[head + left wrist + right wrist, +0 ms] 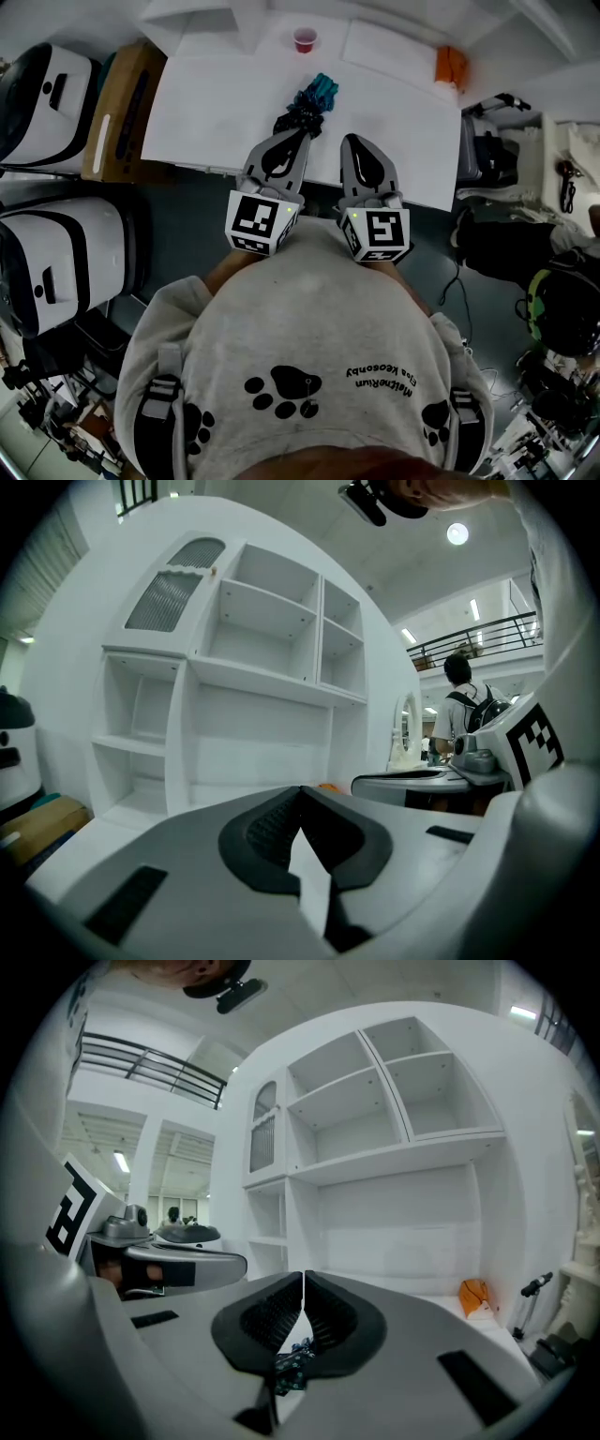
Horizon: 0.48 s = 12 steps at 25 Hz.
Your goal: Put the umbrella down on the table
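The folded umbrella (307, 105), dark patterned cloth with a teal end, lies on the white table (216, 112) near its front edge. Both grippers hang close to the person's chest, just short of the table. My left gripper (298, 141) is shut with nothing between its jaws, its tips right beside the umbrella's near end. My right gripper (352, 142) is shut and empty too, a little to the umbrella's right. In the left gripper view the jaws (300, 791) meet, with no umbrella in sight. In the right gripper view the closed gripper (303, 1277) shows a bit of umbrella (298, 1357) below its pads.
A red cup (305, 39) stands at the table's far edge and an orange object (451, 66) at its far right corner. A white shelf unit (394, 1147) rises behind the table. White machines (52, 253) and a cardboard box (127, 108) stand left; cluttered gear (562, 300) right.
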{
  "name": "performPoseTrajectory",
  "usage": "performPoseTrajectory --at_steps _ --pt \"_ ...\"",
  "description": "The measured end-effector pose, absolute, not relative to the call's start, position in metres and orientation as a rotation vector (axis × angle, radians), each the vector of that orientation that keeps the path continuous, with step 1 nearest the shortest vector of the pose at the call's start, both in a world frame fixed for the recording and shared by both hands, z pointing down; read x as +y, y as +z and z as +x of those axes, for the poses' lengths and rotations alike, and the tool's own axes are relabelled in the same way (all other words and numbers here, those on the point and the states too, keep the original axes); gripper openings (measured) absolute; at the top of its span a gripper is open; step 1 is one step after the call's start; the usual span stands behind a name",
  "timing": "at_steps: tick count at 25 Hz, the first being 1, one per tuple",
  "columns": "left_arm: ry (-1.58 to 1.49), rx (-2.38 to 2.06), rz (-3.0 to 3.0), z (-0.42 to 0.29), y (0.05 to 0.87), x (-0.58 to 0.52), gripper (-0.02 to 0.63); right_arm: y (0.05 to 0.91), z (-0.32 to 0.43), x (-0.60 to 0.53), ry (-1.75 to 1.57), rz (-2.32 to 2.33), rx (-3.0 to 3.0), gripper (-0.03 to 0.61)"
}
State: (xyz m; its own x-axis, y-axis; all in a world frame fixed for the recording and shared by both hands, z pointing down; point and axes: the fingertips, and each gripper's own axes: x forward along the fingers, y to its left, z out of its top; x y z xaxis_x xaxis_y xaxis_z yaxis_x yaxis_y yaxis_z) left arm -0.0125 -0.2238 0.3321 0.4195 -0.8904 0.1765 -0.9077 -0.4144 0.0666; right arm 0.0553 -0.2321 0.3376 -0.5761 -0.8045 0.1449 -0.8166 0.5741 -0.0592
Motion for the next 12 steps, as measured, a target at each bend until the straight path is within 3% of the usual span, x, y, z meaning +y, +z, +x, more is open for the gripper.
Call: performPoseTrajectory --at_steps 12 --pt "0.192 -1.589 2.519 -0.025 0.342 -0.218 0.018 0.325 0.037 -0.22 0.104 1.415 -2.75 0.032"
